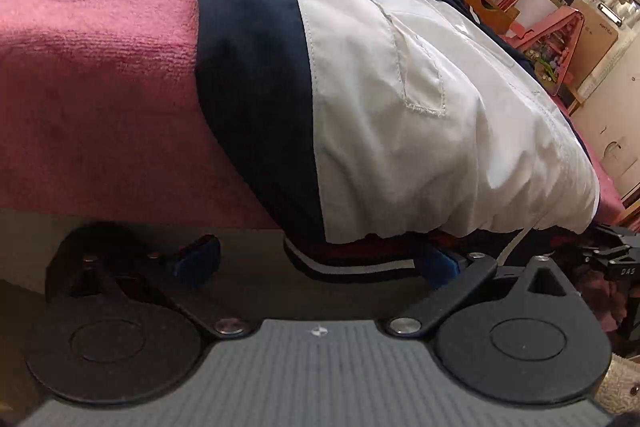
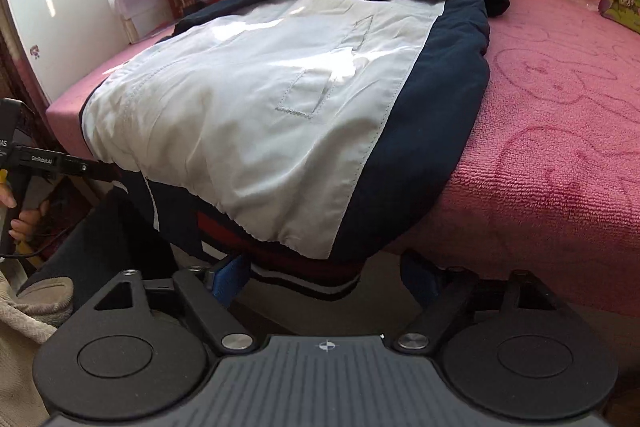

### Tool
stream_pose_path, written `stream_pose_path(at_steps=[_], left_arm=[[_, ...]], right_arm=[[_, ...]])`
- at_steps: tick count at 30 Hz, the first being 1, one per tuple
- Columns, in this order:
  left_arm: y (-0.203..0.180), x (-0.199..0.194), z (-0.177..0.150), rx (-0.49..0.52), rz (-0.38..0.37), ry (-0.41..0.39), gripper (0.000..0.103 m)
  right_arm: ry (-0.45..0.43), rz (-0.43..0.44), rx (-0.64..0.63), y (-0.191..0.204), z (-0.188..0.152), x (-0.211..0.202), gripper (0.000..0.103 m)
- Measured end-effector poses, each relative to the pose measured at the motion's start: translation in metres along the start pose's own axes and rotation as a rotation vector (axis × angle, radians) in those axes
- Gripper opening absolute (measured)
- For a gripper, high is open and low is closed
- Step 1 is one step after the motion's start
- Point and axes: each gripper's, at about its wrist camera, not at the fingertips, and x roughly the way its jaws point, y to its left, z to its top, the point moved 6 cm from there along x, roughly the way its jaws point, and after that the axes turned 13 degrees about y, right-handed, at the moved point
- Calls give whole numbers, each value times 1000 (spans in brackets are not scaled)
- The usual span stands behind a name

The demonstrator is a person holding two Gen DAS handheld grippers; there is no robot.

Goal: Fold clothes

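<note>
Both tongs stand with jaws apart at the striped hem of the jacket: the left tongs and the right tongs each straddle the hem without pinching it. The navy-and-white jacket lies flat on the pink blanket, its hem hanging over the near edge.

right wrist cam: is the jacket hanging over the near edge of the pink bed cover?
Yes, the jacket's striped hem droops past the near edge of the pink cover.
</note>
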Motion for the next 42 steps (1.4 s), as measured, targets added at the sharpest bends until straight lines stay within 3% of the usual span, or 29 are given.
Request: stream_pose_path(at_steps=[2,4,7,10,18,23,26,32,35,38,40,42], left_arm=[[-1,-2,-1,-40,-116,9,94],[-11,-10,-3,-7,-204,50,90],[-35,-26,-4,102,-254,99,97],[-55,-45,8,181,-277,76,100],[-78,-67,38,179,-405,-19,101],[-95,-68,34,212,-441,-21,103],[-103,-59,20,253,-406,22,103],[-113,-20,0,117,-605,158,103],[-126,-19,7,150,-626,135,103],[-139,-34,29,217,-649,54,103],[-143,-44,48,270,-622,-19,103],[-143,-44,68,327,-515,-94,103]], right_arm=[[28,33,28,2,-3,-2,33],[38,64,38,7,-5,-10,26],[11,151,7,27,1,-35,25],[-58,231,-16,42,17,-61,25],[-219,435,110,32,71,-72,27],[-276,448,112,35,95,-63,33],[-277,427,114,37,104,-48,33],[-275,414,132,36,108,-24,34],[-287,424,138,35,104,-27,40],[-338,398,112,35,101,-42,62],[-389,359,100,33,99,-56,69],[-429,307,82,31,98,-68,78]])
